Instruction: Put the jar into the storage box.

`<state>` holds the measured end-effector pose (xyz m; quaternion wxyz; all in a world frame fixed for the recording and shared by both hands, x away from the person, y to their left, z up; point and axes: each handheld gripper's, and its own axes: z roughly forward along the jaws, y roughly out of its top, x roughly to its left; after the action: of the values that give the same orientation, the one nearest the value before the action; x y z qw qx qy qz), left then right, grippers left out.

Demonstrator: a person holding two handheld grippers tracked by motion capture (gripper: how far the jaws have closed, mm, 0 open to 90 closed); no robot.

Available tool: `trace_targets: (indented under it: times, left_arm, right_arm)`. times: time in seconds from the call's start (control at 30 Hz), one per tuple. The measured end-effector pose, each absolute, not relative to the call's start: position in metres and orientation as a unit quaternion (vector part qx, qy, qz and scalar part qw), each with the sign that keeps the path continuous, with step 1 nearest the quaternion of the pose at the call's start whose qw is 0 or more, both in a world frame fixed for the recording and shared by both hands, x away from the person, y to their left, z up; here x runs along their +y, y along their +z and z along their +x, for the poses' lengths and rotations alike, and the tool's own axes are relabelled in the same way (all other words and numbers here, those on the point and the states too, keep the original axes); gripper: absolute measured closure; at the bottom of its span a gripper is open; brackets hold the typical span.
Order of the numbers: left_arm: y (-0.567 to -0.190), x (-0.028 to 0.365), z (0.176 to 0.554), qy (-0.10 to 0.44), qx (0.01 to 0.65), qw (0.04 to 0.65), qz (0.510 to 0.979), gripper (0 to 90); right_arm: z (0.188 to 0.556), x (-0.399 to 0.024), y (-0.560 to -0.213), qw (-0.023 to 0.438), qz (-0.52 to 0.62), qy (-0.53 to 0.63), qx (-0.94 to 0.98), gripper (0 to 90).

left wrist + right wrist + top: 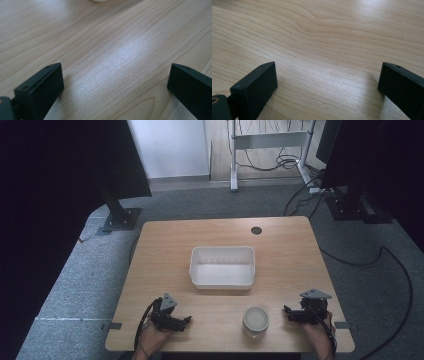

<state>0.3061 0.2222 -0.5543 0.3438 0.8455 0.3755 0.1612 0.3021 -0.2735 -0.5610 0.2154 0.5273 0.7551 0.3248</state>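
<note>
Two grippers rest at the near table edge in the high view: left gripper (186,321) and right gripper (287,310), one lidded jar (255,321) between them, nearer the right. One white bin (222,267) sits beyond. Left gripper view: jaws spread wide, empty, over bare table (112,55). Right gripper view: likewise wide and empty. A hasty grab could tip the jar.

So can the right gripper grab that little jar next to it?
Probably yes. The right gripper sits just beside the jar, its jaws wide open and pointing toward it, with only bare table between them.
</note>
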Motion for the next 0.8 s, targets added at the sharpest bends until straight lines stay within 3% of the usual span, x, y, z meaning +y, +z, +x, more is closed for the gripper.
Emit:
trace_targets:
  times: [0.23,0.8]
  left_arm:
    - [-0.5532,0.2211,0.3052,0.163,0.375,0.349,0.843,5.6]
    - [-0.5455,0.2239,0.2989,0.163,0.372,0.365,0.838,6.0]
  right_arm:
    - [0.3019,-0.2734,-0.561,0.216,0.528,0.325,0.754,1.9]
    - [0.3012,-0.2733,-0.561,0.216,0.527,0.326,0.754,2.8]
